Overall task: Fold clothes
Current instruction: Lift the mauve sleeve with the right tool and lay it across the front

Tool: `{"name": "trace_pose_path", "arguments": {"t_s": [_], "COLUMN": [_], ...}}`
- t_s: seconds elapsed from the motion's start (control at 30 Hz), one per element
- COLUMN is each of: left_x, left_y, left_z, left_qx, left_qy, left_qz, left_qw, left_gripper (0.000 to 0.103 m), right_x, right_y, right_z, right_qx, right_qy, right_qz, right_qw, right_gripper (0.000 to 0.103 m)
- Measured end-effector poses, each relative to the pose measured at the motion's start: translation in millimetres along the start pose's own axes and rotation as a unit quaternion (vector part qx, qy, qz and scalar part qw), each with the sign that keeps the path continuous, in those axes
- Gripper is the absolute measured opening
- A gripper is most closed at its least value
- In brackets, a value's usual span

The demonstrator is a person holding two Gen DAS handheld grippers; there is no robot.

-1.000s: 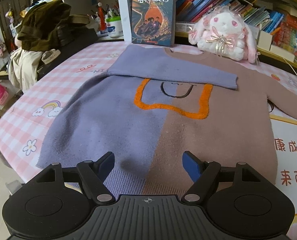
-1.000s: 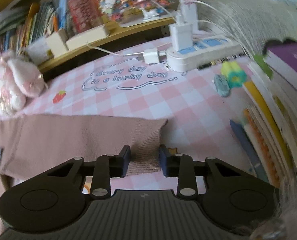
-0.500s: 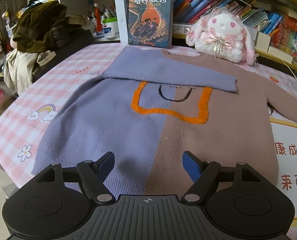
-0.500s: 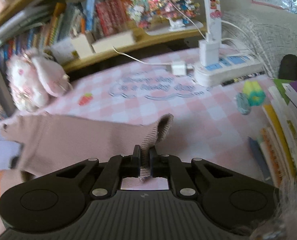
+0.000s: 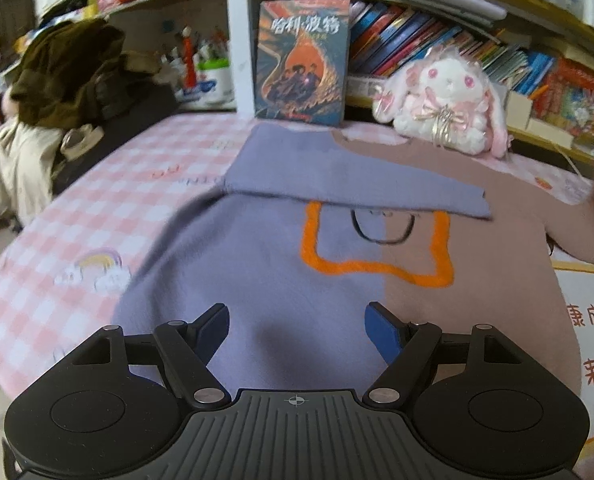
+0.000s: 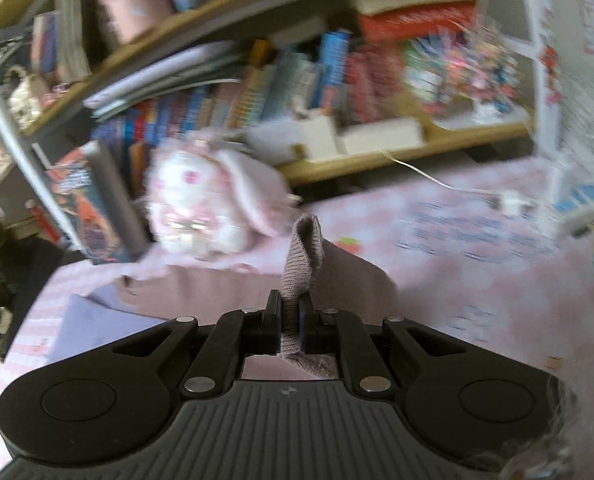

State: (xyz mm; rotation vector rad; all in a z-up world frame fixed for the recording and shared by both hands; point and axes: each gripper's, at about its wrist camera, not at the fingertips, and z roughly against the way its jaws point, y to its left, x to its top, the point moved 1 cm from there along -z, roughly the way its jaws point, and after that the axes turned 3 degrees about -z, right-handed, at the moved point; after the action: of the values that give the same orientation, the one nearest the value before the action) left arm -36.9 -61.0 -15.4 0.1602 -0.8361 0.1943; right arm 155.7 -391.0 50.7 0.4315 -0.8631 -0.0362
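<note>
On the pink checked table (image 5: pixel 77 216): the sweater (image 5: pixel 281 264) lay flat, front up, filling the middle.
Sweater look: purple left half, brown right half, orange outline on chest; purple sleeve (image 5: pixel 349 184) already folded across the far part.
Left gripper (image 5: pixel 297 326): jaws wide, empty, above the near hem.
Right gripper (image 6: pixel 288 312): pinched tight on the brown cuff (image 6: pixel 303 256), lifted.
Risk: thin ribbed cuff might slip out; a hard pull could drag the body and undo the purple fold.

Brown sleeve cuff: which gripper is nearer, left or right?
Right. The right gripper is shut on the brown sleeve cuff, lifted off the table. The left gripper hangs open over the sweater's hem, apart from the cuff.
</note>
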Motion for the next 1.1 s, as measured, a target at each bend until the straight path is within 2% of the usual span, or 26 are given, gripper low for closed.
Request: {"name": "trace_pose_path", "arguments": {"t_s": [0.37, 0.63, 0.9, 1.1], "left_x": [16.6, 15.7, 11.5, 7.3], "left_y": [85.3, 128.8, 166.5, 187.1], "left_z": [1.2, -4.0, -10.2, -11.6], "left_qx": [-0.059, -0.086, -0.081, -0.068], "left_qy": [-0.06, -0.073, -0.069, -0.064], "left_qz": [-0.024, -0.039, -0.027, -0.014], "left_qw": [0.9961, 0.9928, 0.9939, 0.9955], "left_gripper": [0.077, 0.077, 0.077, 0.077], "right_x": [8.6, -5.3, -22.0, -36.5], "right_y": [146.0, 227.4, 285.4, 302.9], "right_z": [-12.3, -37.5, -80.4, -111.2], "right_qx": [0.03, 0.036, 0.028, 0.014], "right_qy": [-0.034, -0.033, -0.015, 0.01], "right_qz": [0.046, 0.064, 0.094, 0.101], "right_qw": [0.998, 0.997, 0.995, 0.995], "right_gripper": [0.007, 0.007, 0.007, 0.007]}}
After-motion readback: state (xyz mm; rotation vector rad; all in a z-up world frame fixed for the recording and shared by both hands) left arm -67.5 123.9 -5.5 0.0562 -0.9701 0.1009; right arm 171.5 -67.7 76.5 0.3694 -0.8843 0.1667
